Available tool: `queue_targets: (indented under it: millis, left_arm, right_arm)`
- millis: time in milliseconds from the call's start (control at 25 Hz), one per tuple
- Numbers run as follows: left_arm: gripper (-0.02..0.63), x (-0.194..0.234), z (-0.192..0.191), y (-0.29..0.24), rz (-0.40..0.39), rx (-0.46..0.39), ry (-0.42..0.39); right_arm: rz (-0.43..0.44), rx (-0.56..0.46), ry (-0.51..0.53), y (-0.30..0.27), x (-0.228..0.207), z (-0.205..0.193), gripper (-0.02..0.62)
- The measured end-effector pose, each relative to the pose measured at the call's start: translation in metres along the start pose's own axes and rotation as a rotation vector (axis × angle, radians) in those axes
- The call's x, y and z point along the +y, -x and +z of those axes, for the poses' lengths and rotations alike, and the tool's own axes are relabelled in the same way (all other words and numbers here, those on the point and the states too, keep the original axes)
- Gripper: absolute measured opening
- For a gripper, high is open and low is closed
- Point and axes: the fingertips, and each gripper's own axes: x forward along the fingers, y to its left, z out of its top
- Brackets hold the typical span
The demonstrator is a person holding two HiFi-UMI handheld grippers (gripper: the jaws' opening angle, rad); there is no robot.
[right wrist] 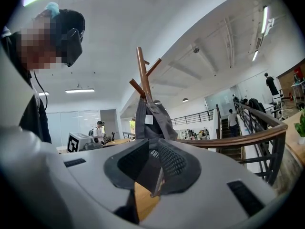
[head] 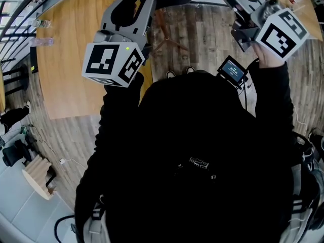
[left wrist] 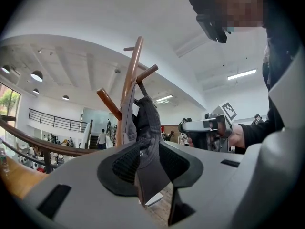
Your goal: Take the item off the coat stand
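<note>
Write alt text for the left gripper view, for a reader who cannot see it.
A dark grey cap hangs from a wooden coat stand, its lower edge dangling between the left gripper's parted jaws. Beyond, a hand holds the right gripper.

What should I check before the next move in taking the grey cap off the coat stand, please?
1. Grey cap hangs on the coat stand: ok.
2. Cap fabric between the left hand-held gripper's pads: ok.
3. Left jaws closed on the cap: not ok, they stand apart.
4. Right hand-held gripper gripping the cap: cannot tell; its jaws stand only slightly apart, with dark fabric at the gap.
5. The two grippers apart from each other: ok, one on each side of the stand.
</note>
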Motion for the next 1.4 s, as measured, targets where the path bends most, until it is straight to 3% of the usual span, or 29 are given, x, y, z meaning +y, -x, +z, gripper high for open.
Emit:
queue_targets:
  millis: [200, 440, 920, 1400]
  left_arm:
    - [0.164, 0.002, -0.001, 0.002, 0.005, -0.006, 0.011]
    - [0.23, 0.006, -0.002, -0.003, 0.016, -0.005, 0.01]
    - [0.233, 0.025, -0.014, -0.017, 0.038, 0.024, 0.03]
    - [0.233, 0.045, -0.01, -0.04, 0.061, 0.019, 0.021]
  right_arm:
    - [0.01, 0.004, -0.002, -0.004, 0.001, -0.002, 0.159]
    - [0.032, 0.027, 0.01, -0.014, -0.001, -0.008, 0.227]
    - [0.019, 0.053, 0.012, -0.039, -0.018, -0.019, 0.249]
    - [0.062, 0.06, 0.028, -0.065, -0.026, -0.009, 0.249]
